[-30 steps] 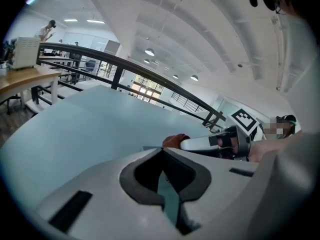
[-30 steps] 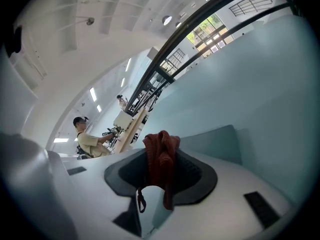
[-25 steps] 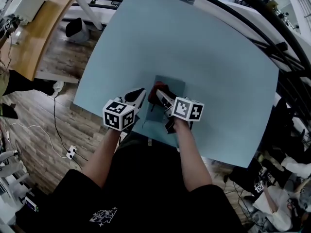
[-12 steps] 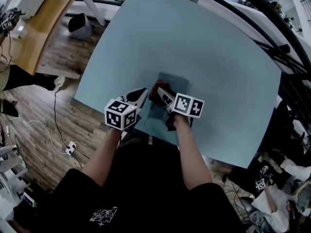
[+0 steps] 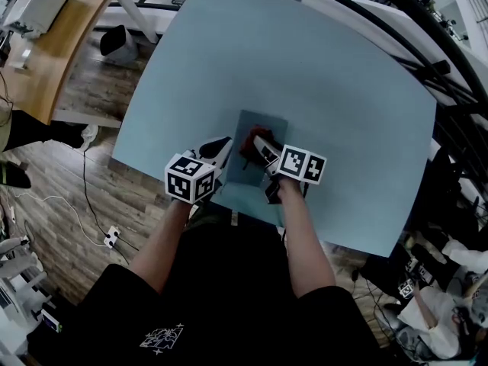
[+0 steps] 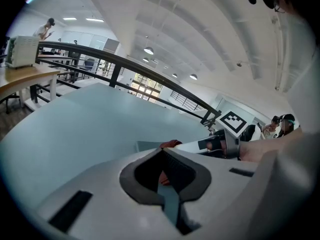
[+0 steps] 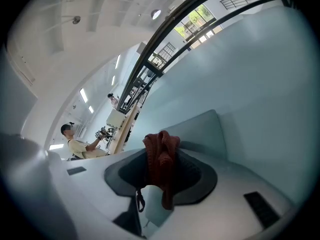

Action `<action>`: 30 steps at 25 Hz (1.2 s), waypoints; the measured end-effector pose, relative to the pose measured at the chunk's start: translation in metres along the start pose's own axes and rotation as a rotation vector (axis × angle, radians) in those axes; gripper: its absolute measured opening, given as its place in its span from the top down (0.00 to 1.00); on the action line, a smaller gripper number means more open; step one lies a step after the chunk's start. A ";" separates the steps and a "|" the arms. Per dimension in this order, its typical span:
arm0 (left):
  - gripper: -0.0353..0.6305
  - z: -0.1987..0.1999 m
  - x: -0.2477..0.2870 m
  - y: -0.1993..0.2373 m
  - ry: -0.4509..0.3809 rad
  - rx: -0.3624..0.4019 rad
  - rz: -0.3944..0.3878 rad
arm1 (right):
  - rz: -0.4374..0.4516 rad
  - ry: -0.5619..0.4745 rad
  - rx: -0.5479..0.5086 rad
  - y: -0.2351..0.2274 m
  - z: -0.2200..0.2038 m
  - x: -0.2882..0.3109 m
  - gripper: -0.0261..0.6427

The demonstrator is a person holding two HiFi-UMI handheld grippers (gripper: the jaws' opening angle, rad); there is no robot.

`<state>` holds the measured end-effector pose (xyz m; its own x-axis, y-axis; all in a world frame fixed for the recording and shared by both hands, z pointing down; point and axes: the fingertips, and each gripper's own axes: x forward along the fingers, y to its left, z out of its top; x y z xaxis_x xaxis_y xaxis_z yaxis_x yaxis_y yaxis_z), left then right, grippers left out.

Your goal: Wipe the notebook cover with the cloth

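Head view: my forearms reach forward side by side over the near edge of the table (image 5: 305,67), hands close together. My right gripper (image 5: 257,141) is over the teal notebook (image 5: 263,122), and my left gripper (image 5: 219,145) is at its left edge. The left gripper view alone shows those jaws drawn together, pinching nothing. The right gripper view shows the red cloth (image 7: 161,159) bunched and clamped between my jaws, with the notebook's cover just beyond.
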<state>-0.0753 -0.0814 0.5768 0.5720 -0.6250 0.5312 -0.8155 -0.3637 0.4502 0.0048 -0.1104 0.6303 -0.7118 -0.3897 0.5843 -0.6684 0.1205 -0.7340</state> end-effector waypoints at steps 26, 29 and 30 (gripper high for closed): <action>0.94 -0.016 0.047 -0.044 0.094 0.040 -0.099 | -0.082 -0.086 0.060 -0.058 0.011 -0.064 0.75; 0.94 -0.016 0.049 -0.046 0.101 0.041 -0.106 | -0.072 -0.088 0.048 -0.055 0.013 -0.068 0.75; 0.94 -0.016 0.049 -0.045 0.101 0.041 -0.107 | -0.063 -0.089 0.042 -0.051 0.013 -0.068 0.75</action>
<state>-0.0093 -0.0849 0.5938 0.6601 -0.5091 0.5523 -0.7511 -0.4539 0.4794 0.0898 -0.1025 0.6236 -0.6451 -0.4752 0.5983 -0.7005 0.0552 -0.7115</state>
